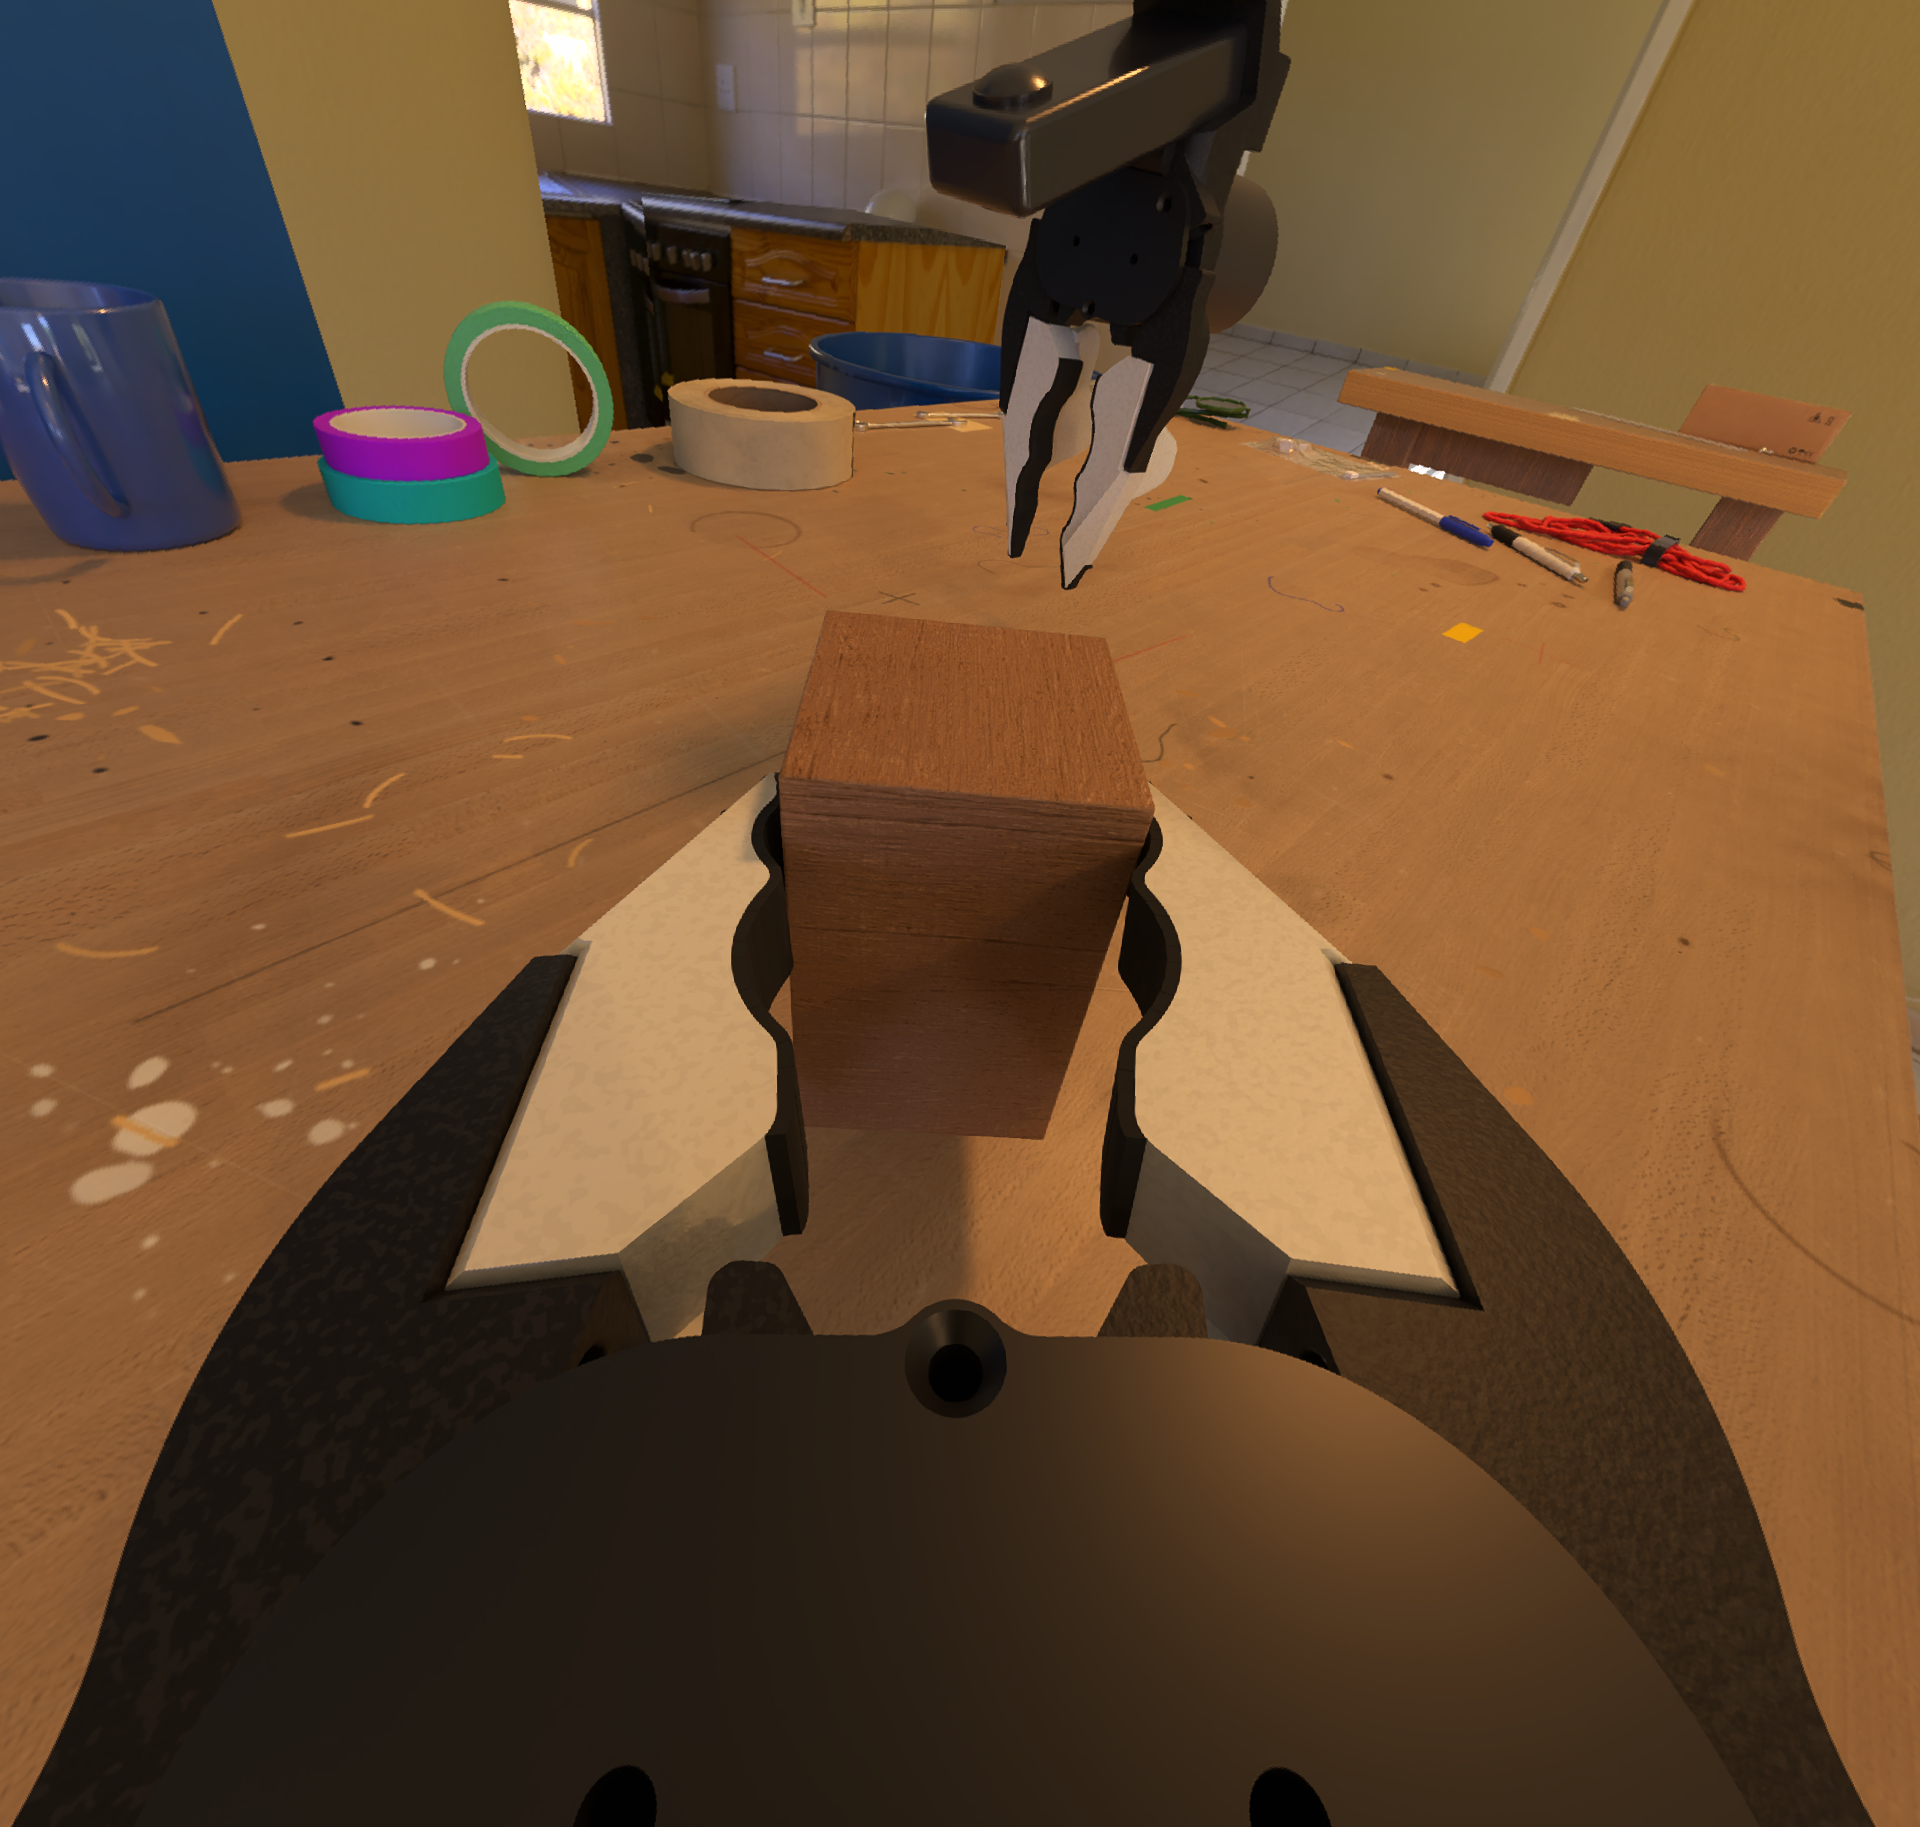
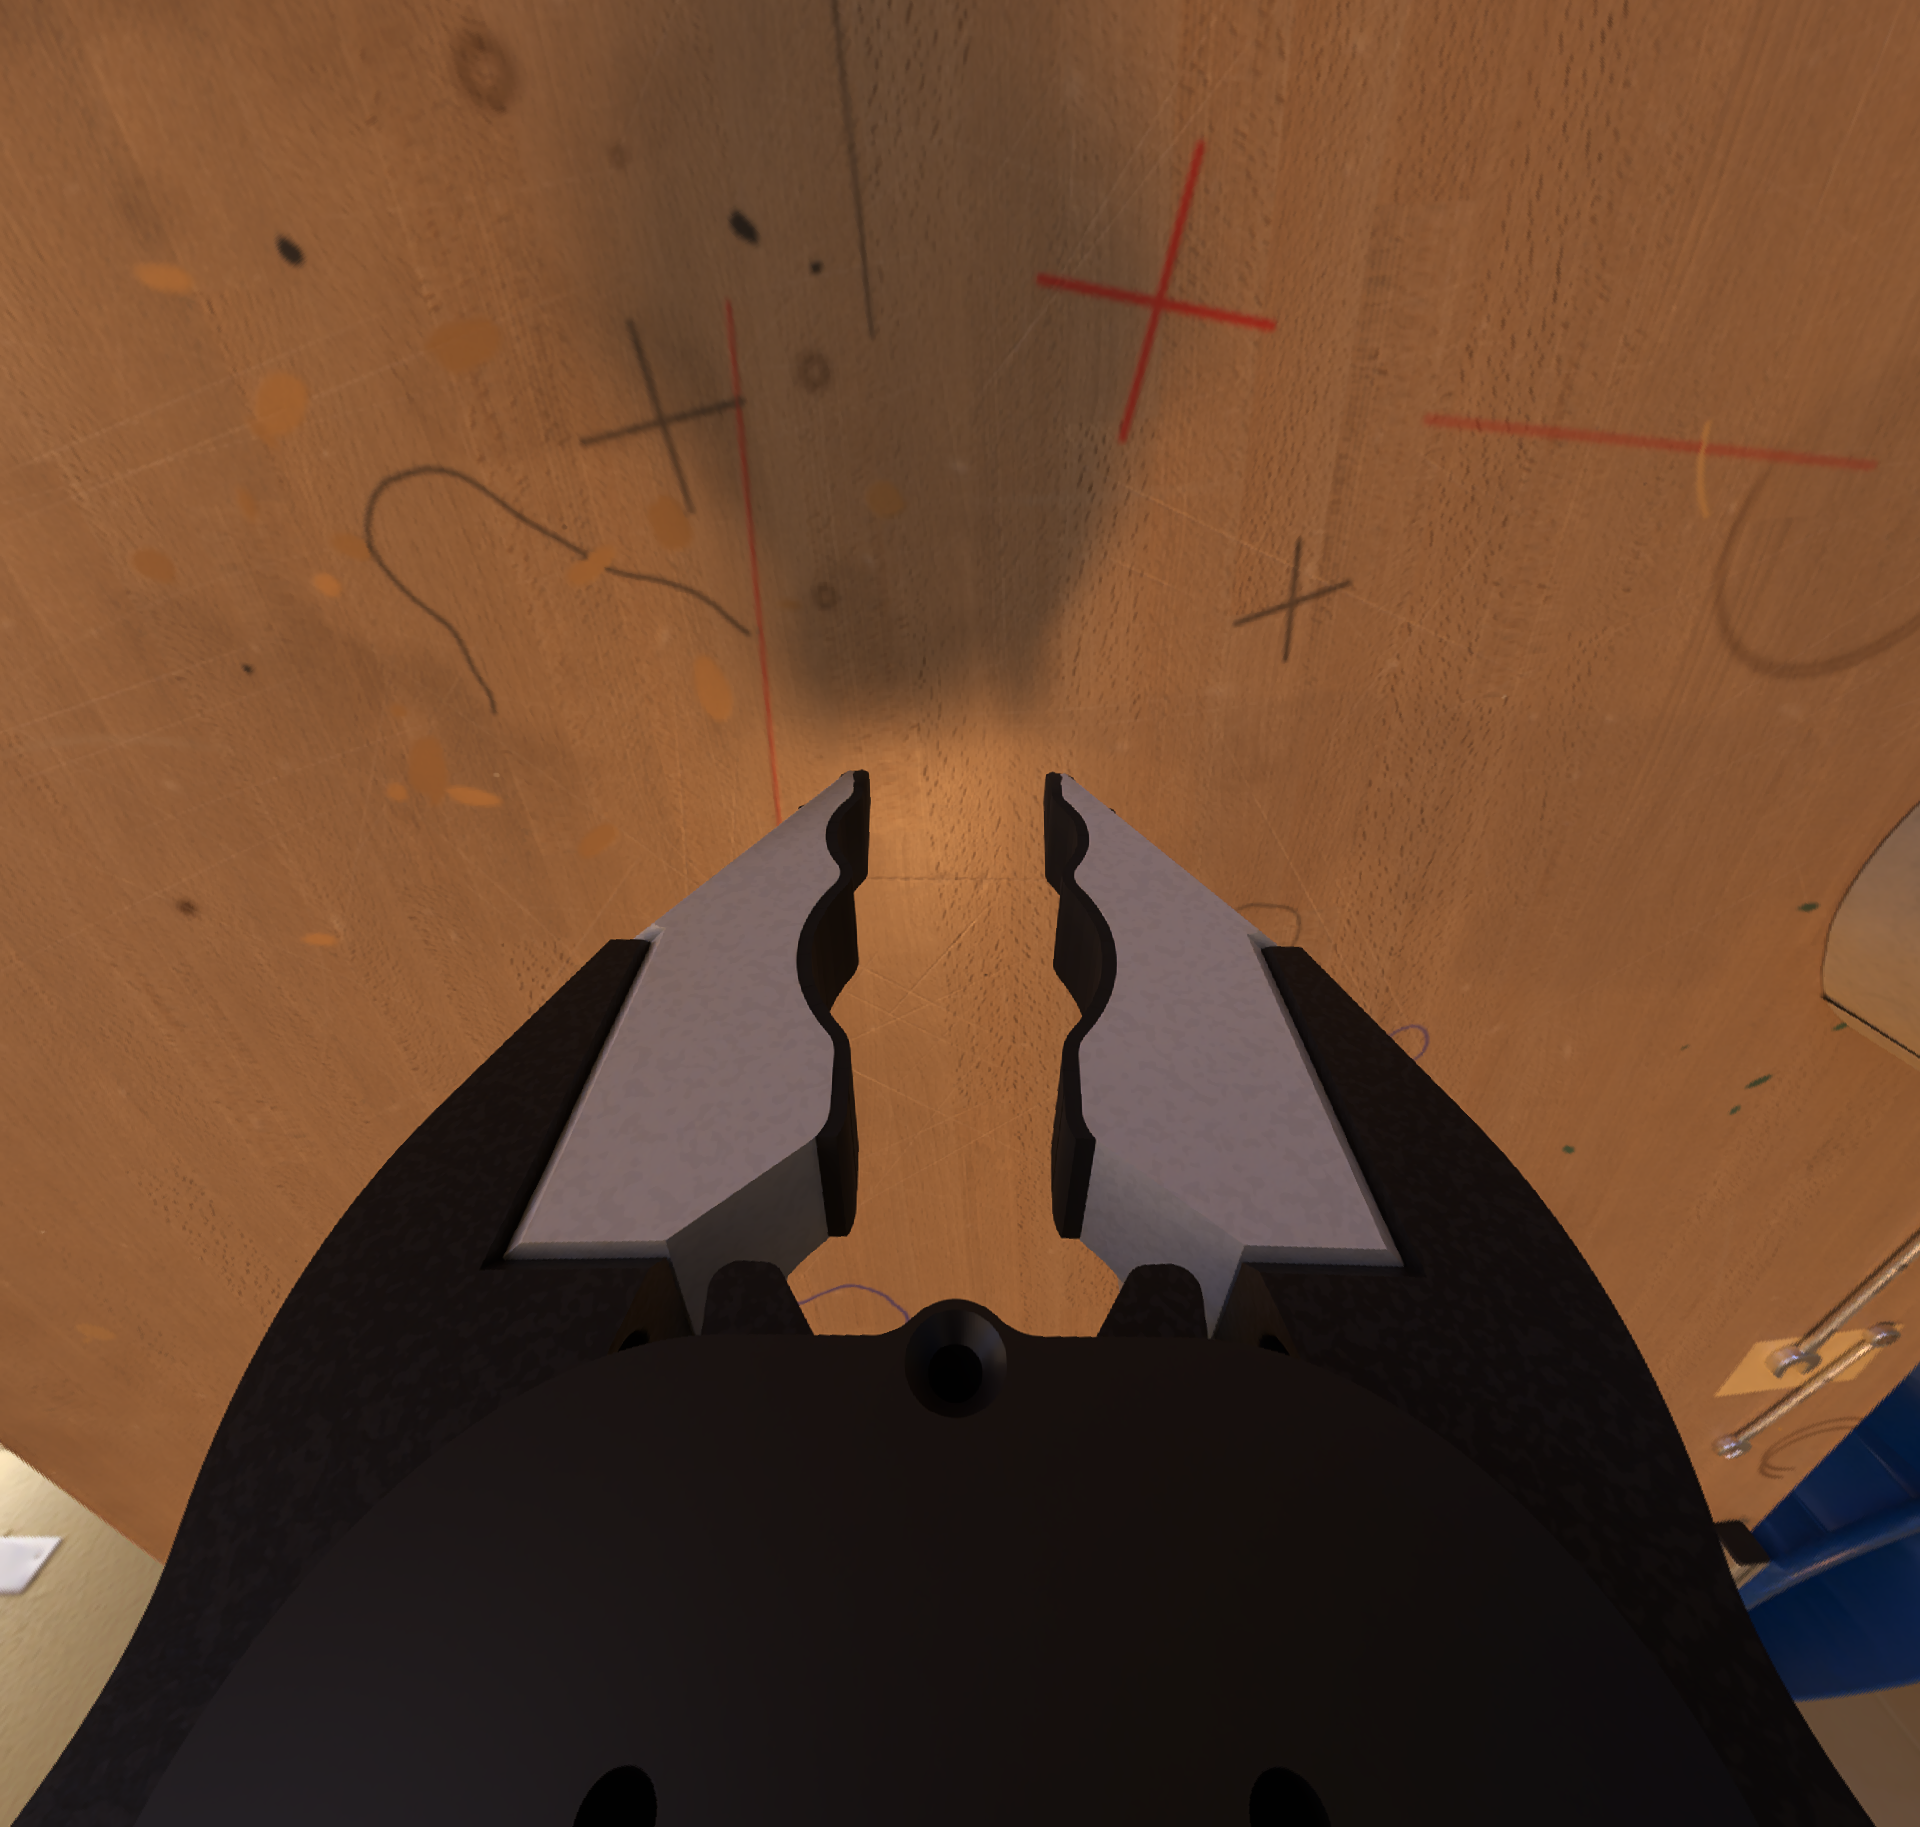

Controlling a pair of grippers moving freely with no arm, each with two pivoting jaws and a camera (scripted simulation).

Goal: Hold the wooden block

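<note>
The wooden block (image 1: 961,842) is a tall brown block standing upright between the two fingers of my left gripper (image 1: 964,795). Both pads press on its sides, so the left gripper is shut on it. The block's underside appears a little above the wooden table (image 1: 416,842), with a shadow beneath. My right gripper (image 1: 1049,556) hangs point-down over the table just beyond the block and apart from it. In the right wrist view my right gripper (image 2: 956,780) is open and empty, looking straight down at the marked table top (image 2: 312,219). The block does not show there.
A blue mug (image 1: 104,416) stands far left. Purple (image 1: 400,439), teal (image 1: 410,494), green (image 1: 528,387) and beige (image 1: 764,432) tape rolls sit at the back. Markers (image 1: 1439,520) and a red cord (image 1: 1616,543) lie back right near a wooden bench (image 1: 1590,442).
</note>
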